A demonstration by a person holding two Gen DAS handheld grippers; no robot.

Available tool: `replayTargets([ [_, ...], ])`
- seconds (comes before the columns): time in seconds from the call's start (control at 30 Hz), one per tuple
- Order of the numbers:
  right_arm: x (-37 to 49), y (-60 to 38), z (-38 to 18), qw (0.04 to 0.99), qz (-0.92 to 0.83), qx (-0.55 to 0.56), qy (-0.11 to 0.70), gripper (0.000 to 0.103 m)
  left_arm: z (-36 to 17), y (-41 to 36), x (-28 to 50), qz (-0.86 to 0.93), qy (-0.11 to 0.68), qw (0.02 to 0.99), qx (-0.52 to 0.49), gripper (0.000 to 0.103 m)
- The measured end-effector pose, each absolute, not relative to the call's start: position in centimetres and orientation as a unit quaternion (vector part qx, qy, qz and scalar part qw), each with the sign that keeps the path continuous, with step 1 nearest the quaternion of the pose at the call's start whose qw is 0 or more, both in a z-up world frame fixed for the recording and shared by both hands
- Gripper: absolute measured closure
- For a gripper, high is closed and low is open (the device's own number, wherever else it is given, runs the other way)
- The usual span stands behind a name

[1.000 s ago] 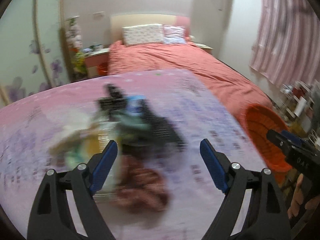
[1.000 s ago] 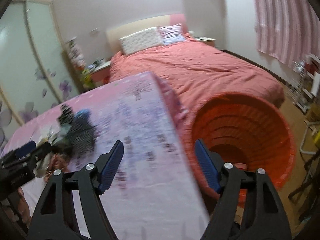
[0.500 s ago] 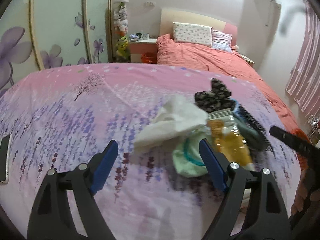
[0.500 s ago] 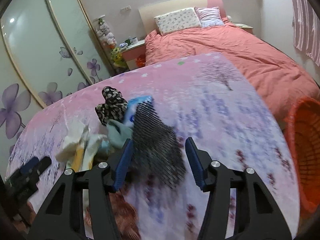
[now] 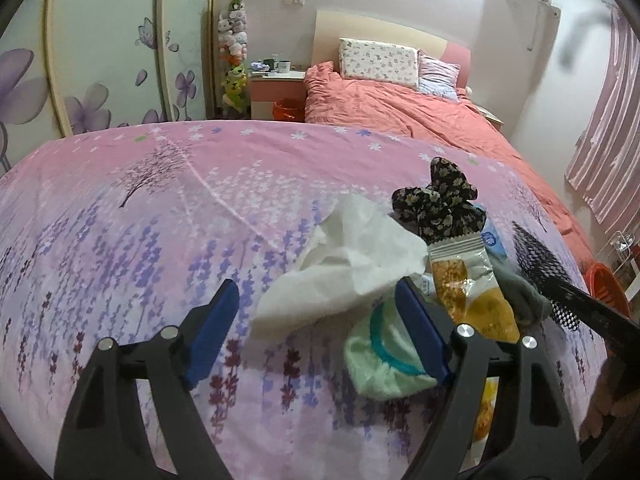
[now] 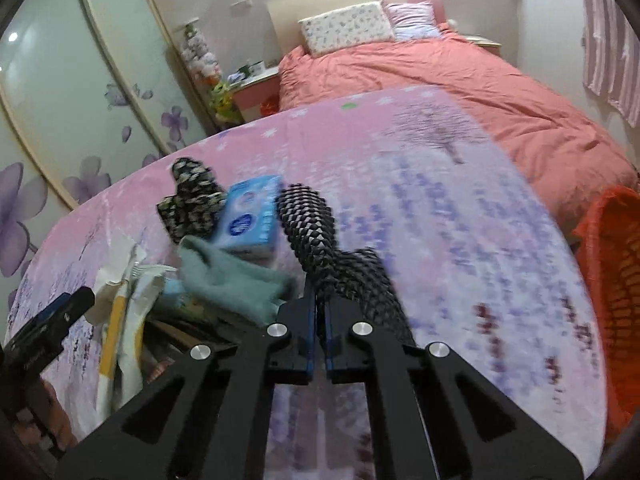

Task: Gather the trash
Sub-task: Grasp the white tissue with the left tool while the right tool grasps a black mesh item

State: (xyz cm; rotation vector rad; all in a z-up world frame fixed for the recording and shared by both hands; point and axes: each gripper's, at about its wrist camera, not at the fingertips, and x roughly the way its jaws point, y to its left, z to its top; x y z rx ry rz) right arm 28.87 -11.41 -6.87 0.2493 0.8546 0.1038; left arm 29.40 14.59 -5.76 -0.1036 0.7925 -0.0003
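Two grippers work over a pile of litter on a pink, lavender-printed bed cover. The right gripper has its blue fingers pressed together on the edge of a black-and-white checkered cloth, a dark, netlike piece that stretches from the fingers away across the cover. The left gripper has its fingers wide apart and slowly narrowing; a crumpled white tissue lies between them, untouched by either pad.

Just behind the left gripper's right-hand finger lies a pale green cloth with a teal ring, and beside it a clear snack wrapper with yellow and orange print, crinkled and flat. A grey-green fuzzy sock lies against the checkered cloth, touching it at the right gripper's fingers. Farther out sit a blue tissue packet and a bunched black floral fabric, the two touching.

All of this is heaped close together near the cover's right side, the pieces overlapping, so the tissue partly covers the green cloth and the wrapper's top.

An orange basket stands off the cover's right edge. Beyond are a coral bed with pillows, a nightstand, flowered wardrobe doors and striped pink curtains.
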Motion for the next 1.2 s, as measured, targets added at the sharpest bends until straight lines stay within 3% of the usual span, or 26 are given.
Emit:
replayTargets([
  [0.27,27.3,-14.7,-7.9,0.904,-0.018,0.089,0.417,0.099,-7.0,13.0,31.9,-0.003,0.409,0.912,-0.031,0.025],
  [0.63,26.9,-14.3,-8.3,0.907,-0.012,0.063,0.416,0.098,-8.3,15.3,33.2,0.006,0.433,0.900,-0.051,0.059],
  [1.2,26.6,-15.0,-8.7,0.904,0.000,0.083,0.420,0.098,-8.9,18.4,29.9,0.047,0.434,0.899,-0.027,0.053],
])
